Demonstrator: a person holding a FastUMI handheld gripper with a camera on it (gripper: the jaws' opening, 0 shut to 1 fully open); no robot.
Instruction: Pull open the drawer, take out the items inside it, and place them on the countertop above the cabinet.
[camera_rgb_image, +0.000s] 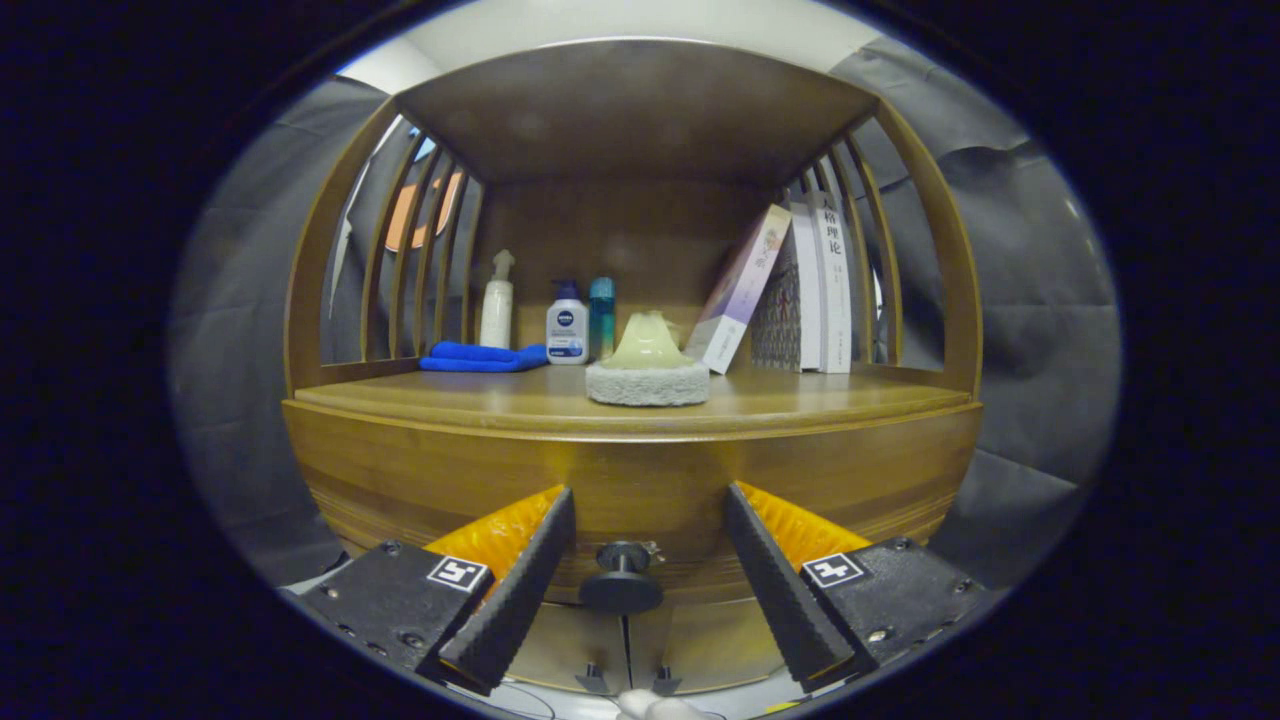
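Tool spread about the knob of a shut drawer.

My fingers stand apart, clear of the knob between them, its stem pointing straight back at me. To pull well, I would centre on the stem, pinch squarely, and draw straight back. The drawer front runs crosswise, just ahead; the surface lies above it, beyond the tool.

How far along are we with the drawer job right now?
The drawer front sits flush and shut. The hand-held gripper is open, its fingers either side of the drawer knob, not pressing it. On the countertop stand bottles, a blue cloth and a round sponge-like piece. This fits either a drawer awaiting opening, or emptied and closed again.
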